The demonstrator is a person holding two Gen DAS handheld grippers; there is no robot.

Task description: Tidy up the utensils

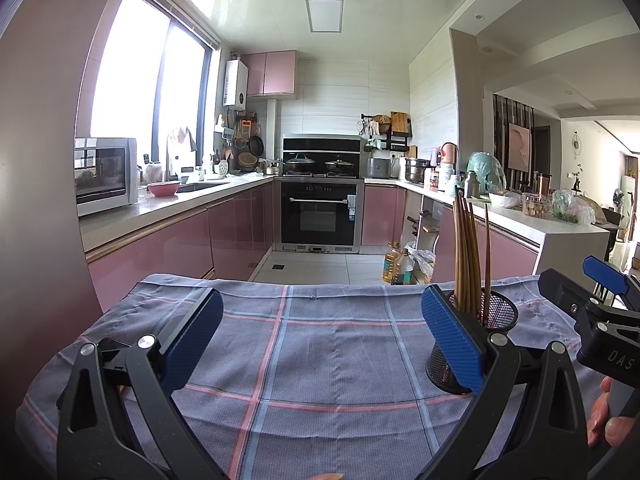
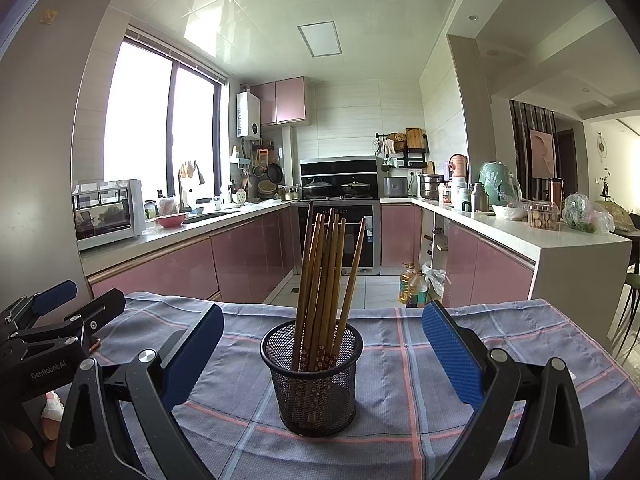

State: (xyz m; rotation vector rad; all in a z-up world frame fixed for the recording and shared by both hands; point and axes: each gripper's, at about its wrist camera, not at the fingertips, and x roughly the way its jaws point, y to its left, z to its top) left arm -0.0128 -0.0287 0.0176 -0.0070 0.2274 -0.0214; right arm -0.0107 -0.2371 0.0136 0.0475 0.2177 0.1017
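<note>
A black mesh cup [image 2: 314,376] stands upright on the checked cloth [image 2: 400,420]. Several brown wooden chopsticks [image 2: 328,276] stand in it, tips down. My right gripper [image 2: 322,344] is open and empty, with the cup between and just beyond its blue pads. My left gripper [image 1: 320,334] is open and empty over bare cloth [image 1: 312,360]. The cup [image 1: 486,344] sits behind its right pad, with the chopsticks [image 1: 468,256] rising above. The right gripper [image 1: 600,312] shows at the right edge of the left wrist view. The left gripper [image 2: 60,312] shows at the left edge of the right wrist view.
The cloth-covered table ends at its far edge [image 2: 320,308], with the kitchen floor beyond. Pink cabinets [image 2: 180,268] run along the left, an oven [image 2: 340,236] at the back, a cluttered white counter [image 2: 540,236] on the right. Oil bottles [image 2: 414,284] stand on the floor.
</note>
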